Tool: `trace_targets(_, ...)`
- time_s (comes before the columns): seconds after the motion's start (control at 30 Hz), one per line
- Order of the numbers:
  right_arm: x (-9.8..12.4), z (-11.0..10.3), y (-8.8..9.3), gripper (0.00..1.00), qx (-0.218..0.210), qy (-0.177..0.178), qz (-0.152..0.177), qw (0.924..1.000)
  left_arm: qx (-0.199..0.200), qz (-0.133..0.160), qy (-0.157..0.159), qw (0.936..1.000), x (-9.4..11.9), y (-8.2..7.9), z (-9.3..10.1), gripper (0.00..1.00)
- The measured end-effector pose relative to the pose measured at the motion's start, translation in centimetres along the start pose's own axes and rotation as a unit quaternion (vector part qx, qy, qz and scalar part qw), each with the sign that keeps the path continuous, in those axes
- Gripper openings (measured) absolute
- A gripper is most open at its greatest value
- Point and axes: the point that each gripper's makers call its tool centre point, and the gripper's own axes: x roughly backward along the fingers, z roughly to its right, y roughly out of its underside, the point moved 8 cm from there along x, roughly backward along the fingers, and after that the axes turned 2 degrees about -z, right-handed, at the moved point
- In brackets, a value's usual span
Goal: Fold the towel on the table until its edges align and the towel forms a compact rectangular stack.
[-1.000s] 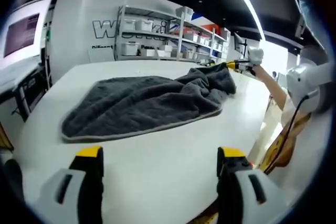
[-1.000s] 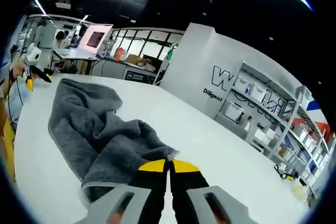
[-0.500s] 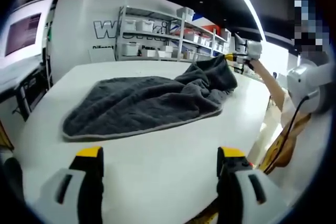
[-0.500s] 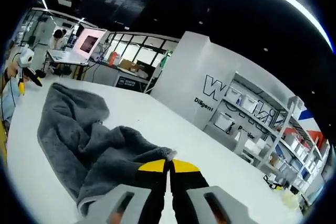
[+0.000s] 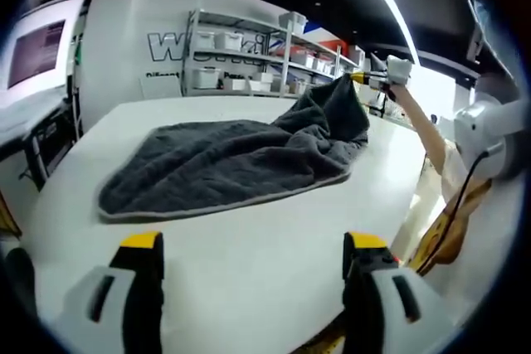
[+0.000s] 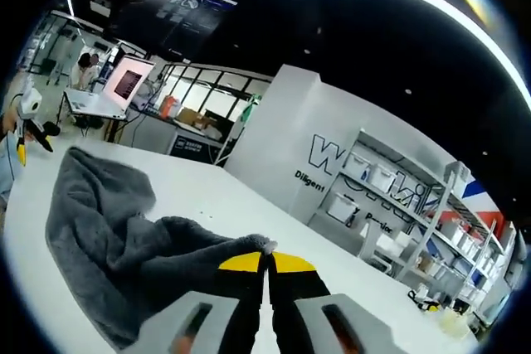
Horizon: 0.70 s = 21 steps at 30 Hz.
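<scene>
A dark grey towel (image 5: 224, 159) lies spread on the white table (image 5: 249, 246), its far right corner pulled up off the surface. In the left gripper view, my right gripper (image 5: 365, 78) holds that raised corner at the upper right, with a person's arm (image 5: 425, 126) behind it. My left gripper (image 5: 253, 242) hovers open over bare table in front of the towel's near edge, nothing between its jaws. In the right gripper view, my right gripper (image 6: 266, 259) is shut on the towel (image 6: 108, 234) corner, and the cloth hangs down to the left. The left gripper (image 6: 29, 113) appears small at the far left.
Shelving with white bins (image 5: 249, 60) stands behind the table against a lettered wall (image 6: 332, 155). A monitor (image 5: 37, 51) sits on a desk to the left. The table's right edge (image 5: 406, 213) runs close to the person. More desks and a screen (image 6: 124, 84) lie beyond.
My right gripper has lifted the towel corner higher off the table, so the cloth rises in a peak. The left gripper has stayed open in the same place.
</scene>
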Motion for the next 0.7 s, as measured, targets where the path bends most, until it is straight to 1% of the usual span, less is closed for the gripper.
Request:
trace_targets(0.17,-0.4,0.8,-1.3,0.02,-0.006,0.01,0.016,0.9998,0.001,0.002,-0.001,1.0,0.1,0.0,-0.2,0.94)
trace_targets(0.33,-0.9,1.7,-1.9,0.02,-0.002,0.028,0.018,0.9994,0.002,0.002,-0.001,1.0,0.2,0.0,-0.2,0.94)
trace_targets(0.4,-1.2,2.0,-1.9,0.02,-0.003,0.031,0.017,0.9994,0.002,0.003,-0.002,1.0,0.3,0.1,-0.3,0.94)
trace_targets(0.57,-2.2,2.8,-0.9,0.02,0.0,0.046,-0.006,0.9989,0.003,0.004,-0.003,1.0,0.5,0.1,-0.4,0.94)
trace_targets(0.7,-3.4,3.3,0.8,0.02,-0.004,0.05,-0.038,0.998,0.004,0.004,-0.004,1.0,0.5,0.2,-0.4,0.94)
